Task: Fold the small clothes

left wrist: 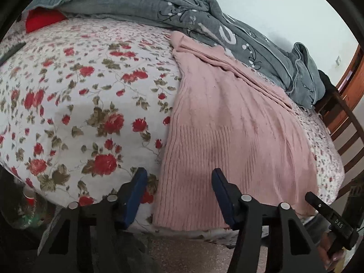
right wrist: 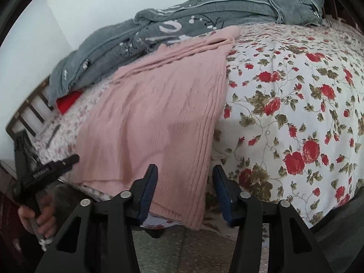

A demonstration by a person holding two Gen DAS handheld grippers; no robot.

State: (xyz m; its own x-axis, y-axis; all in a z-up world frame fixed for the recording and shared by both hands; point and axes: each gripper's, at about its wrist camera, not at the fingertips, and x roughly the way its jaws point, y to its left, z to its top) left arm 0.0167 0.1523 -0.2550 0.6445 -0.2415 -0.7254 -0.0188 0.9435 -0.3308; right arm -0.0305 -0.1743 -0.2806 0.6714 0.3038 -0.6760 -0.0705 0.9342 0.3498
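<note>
A pink ribbed knit garment (left wrist: 229, 132) lies flat on the floral bedsheet (left wrist: 75, 104), its hem at the bed's near edge; it also shows in the right wrist view (right wrist: 154, 122). My left gripper (left wrist: 179, 177) is open and empty, hovering just above the hem's left corner. My right gripper (right wrist: 185, 173) is open and empty, above the hem's right corner. The other gripper shows at the edge of each view, in the left wrist view (left wrist: 327, 213) and in the right wrist view (right wrist: 49, 167), each held by a hand.
A grey quilt (left wrist: 159, 6) is bunched along the far side of the bed, also in the right wrist view (right wrist: 182, 20). A red item (left wrist: 41, 20) lies under it. A wooden bed rail (left wrist: 348, 118) stands at one end. Speckled floor (left wrist: 193, 257) lies below the bed edge.
</note>
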